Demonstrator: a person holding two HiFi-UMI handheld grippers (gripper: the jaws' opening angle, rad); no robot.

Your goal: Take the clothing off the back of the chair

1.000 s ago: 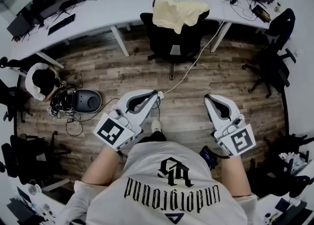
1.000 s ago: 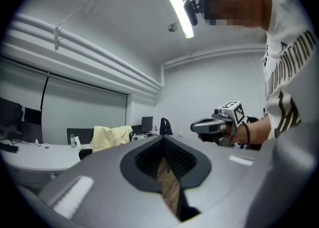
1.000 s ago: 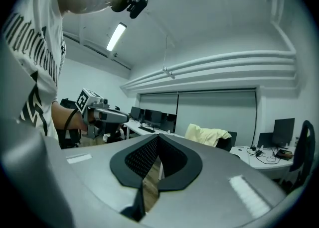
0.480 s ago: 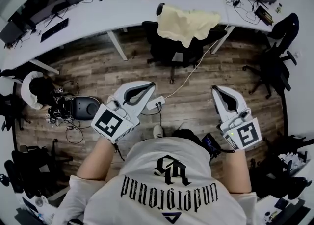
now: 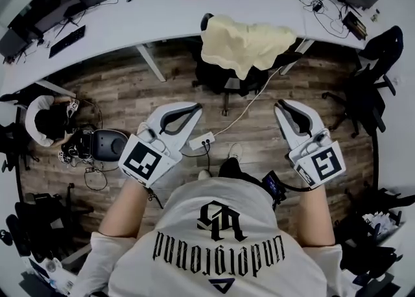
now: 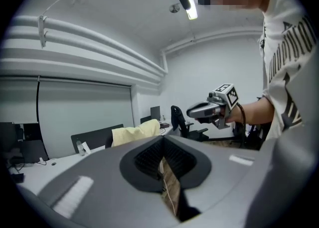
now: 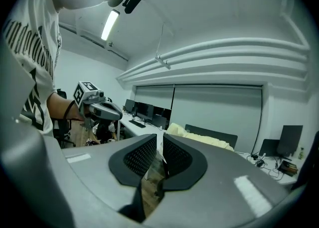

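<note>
A pale yellow piece of clothing (image 5: 243,43) is draped over the back of a black office chair (image 5: 224,76) at the white desk, ahead of me. My left gripper (image 5: 194,109) is shut and empty, pointing at the chair from some way off. To its right, my right gripper (image 5: 282,104) is held level with it; its jaws are opening, a thin slit between the pads and nothing in it. The clothing (image 6: 135,132) shows beyond my left gripper (image 6: 162,140) in the left gripper view. It also shows as clothing (image 7: 199,140) past my right gripper (image 7: 160,140).
A long curved white desk (image 5: 162,10) carries monitors and cables. A power strip (image 5: 201,140) with a white cable lies on the wood floor between me and the chair. Another black chair (image 5: 363,88) stands right. A seated person (image 5: 45,117) and floor equipment (image 5: 107,143) are left.
Both grippers have travelled forward toward the chair, which now looks nearer and larger. The power strip has slid from ahead of the left gripper to beside it.
</note>
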